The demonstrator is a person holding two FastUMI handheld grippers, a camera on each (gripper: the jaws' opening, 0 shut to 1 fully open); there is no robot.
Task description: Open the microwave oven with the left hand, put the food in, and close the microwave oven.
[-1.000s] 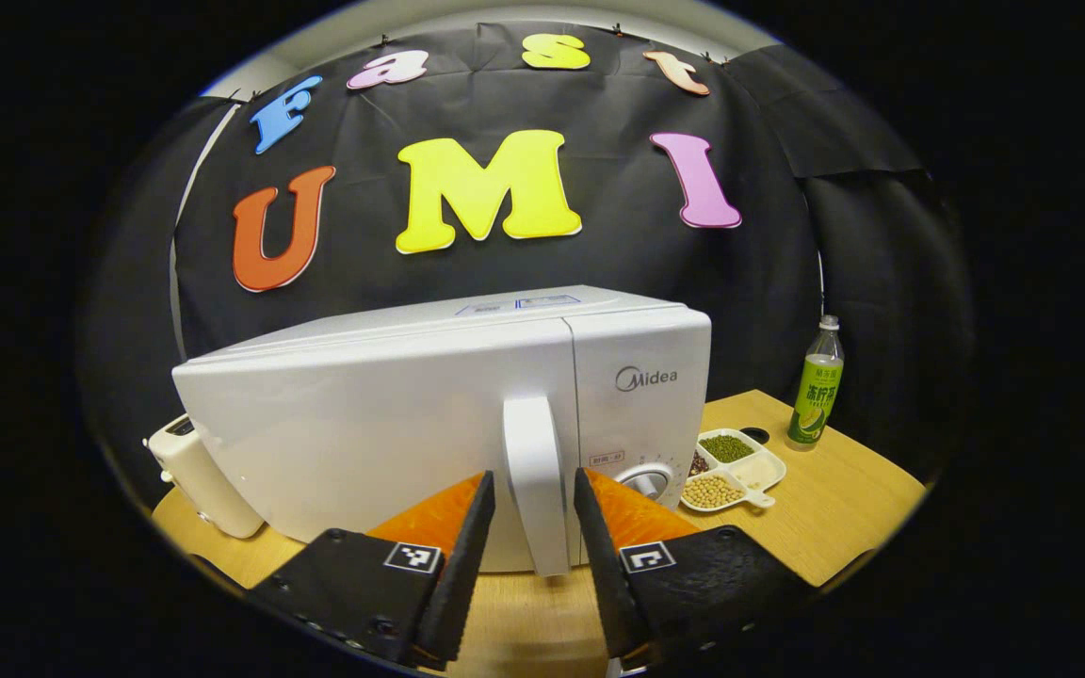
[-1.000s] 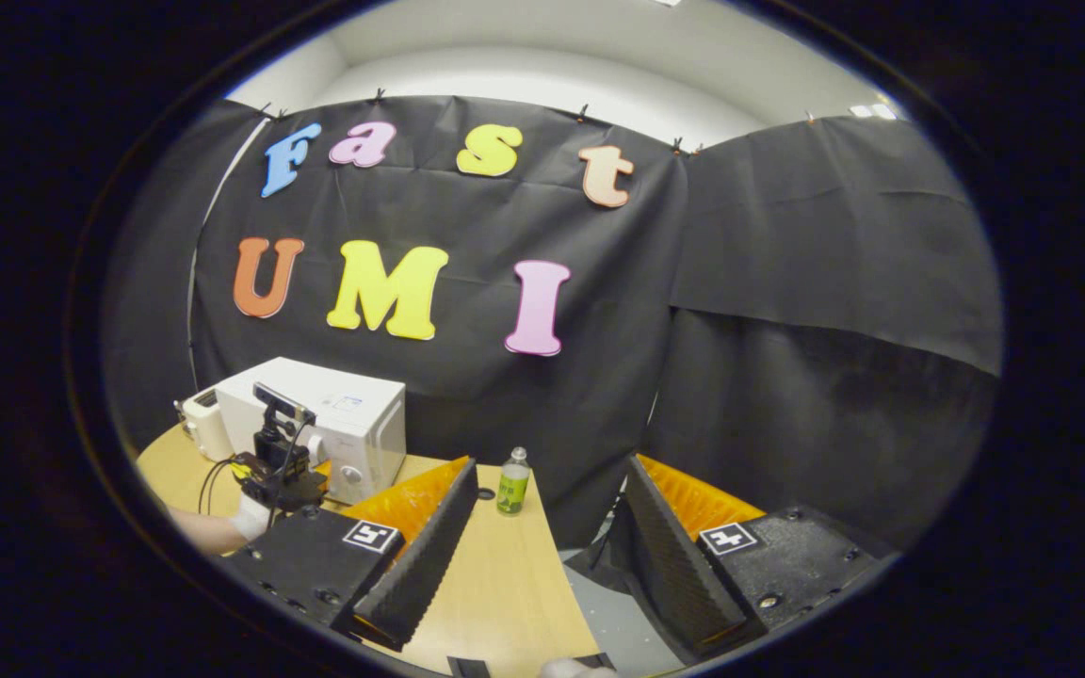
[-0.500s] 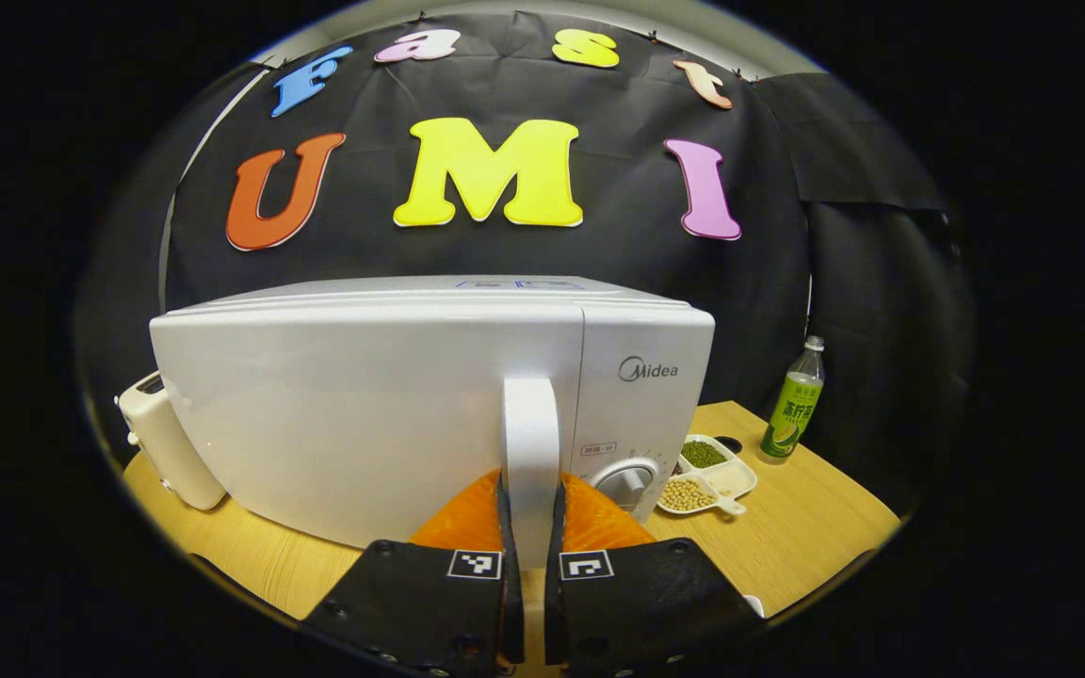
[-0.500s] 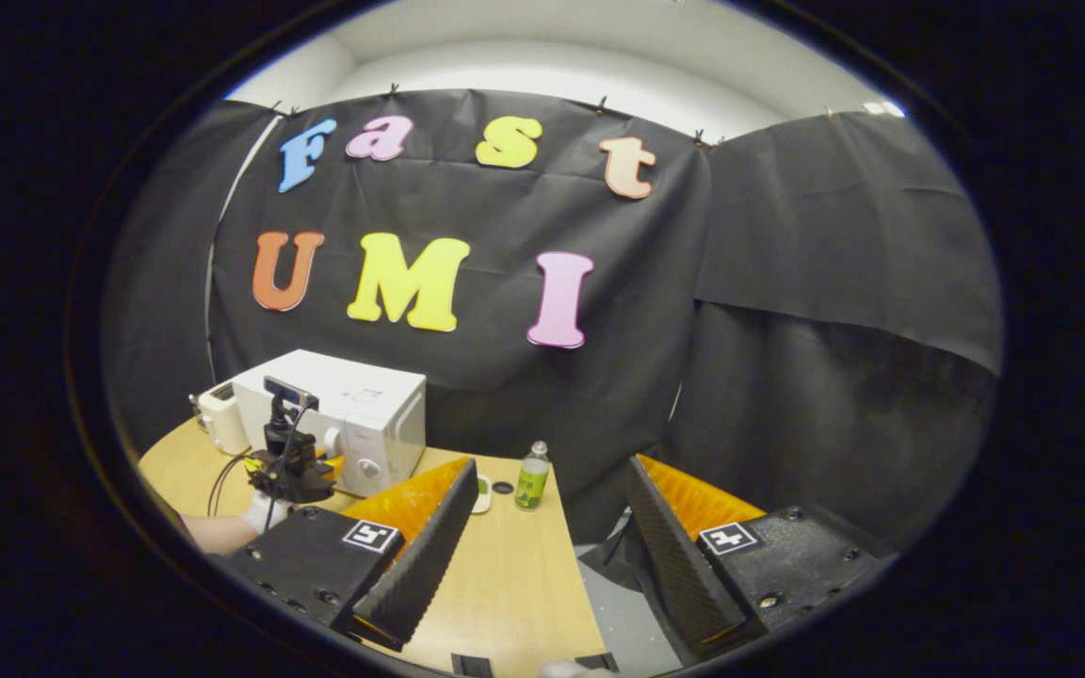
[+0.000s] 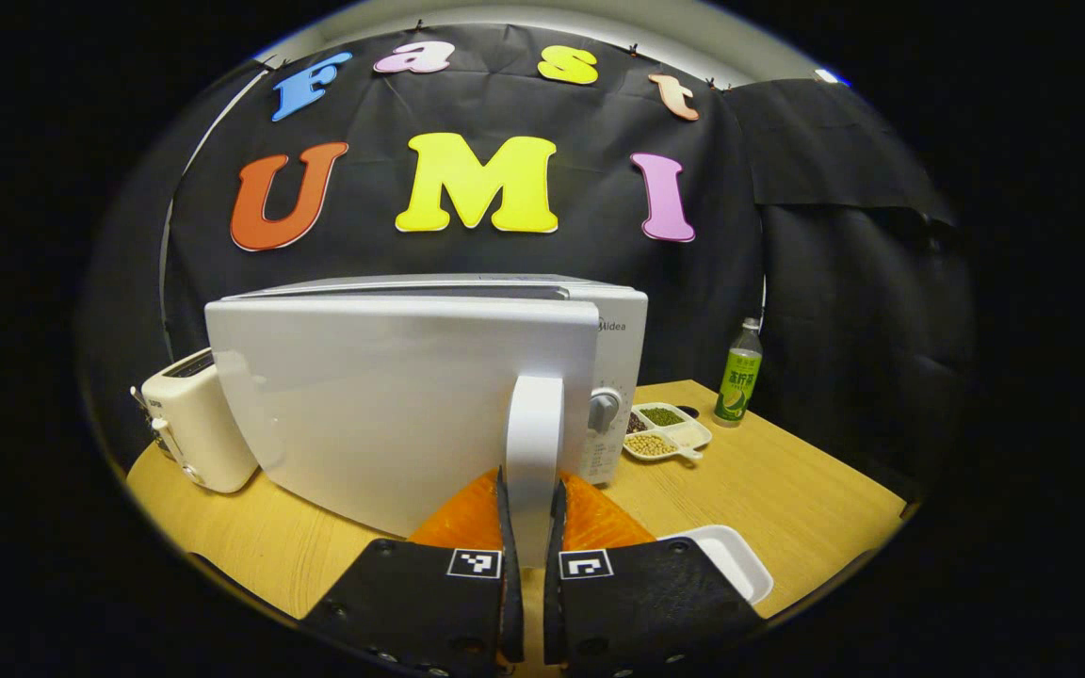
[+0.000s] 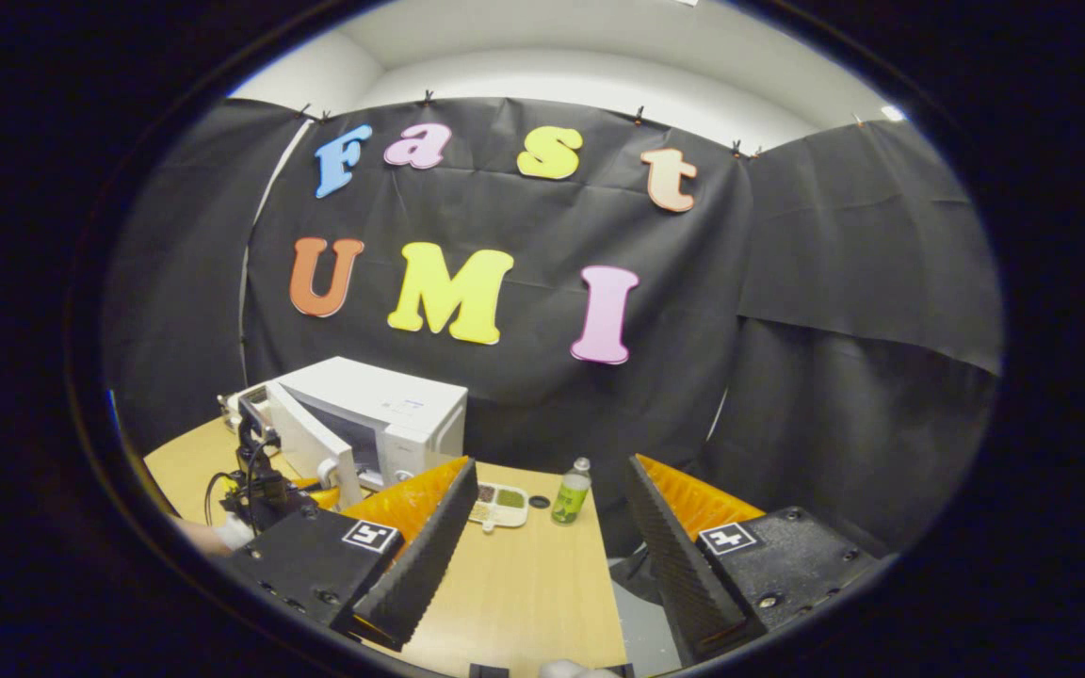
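The white microwave (image 5: 613,377) stands on the wooden table with its door (image 5: 392,405) swung partly away from the body. My left gripper (image 5: 531,488) is shut on the door's upright white handle (image 5: 533,424), one finger on each side. In the right gripper view the microwave (image 6: 392,405) shows its dark cavity behind the open door (image 6: 302,443), with the left gripper (image 6: 265,490) at the handle. A white compartment dish of beans (image 5: 663,431) (image 6: 497,504) lies to the right of the microwave. My right gripper (image 6: 550,468) hangs open above the table's near side, holding nothing.
A cream toaster (image 5: 194,433) stands left of the microwave. A green-labelled bottle (image 5: 738,384) (image 6: 572,492) stands beyond the bean dish. A shallow white tray (image 5: 726,557) lies near the table's (image 5: 787,490) front edge, just right of my left gripper.
The left gripper closed on the handle and has pulled the door open, swinging it out from the body. The right gripper stayed open and turned slightly toward the microwave.
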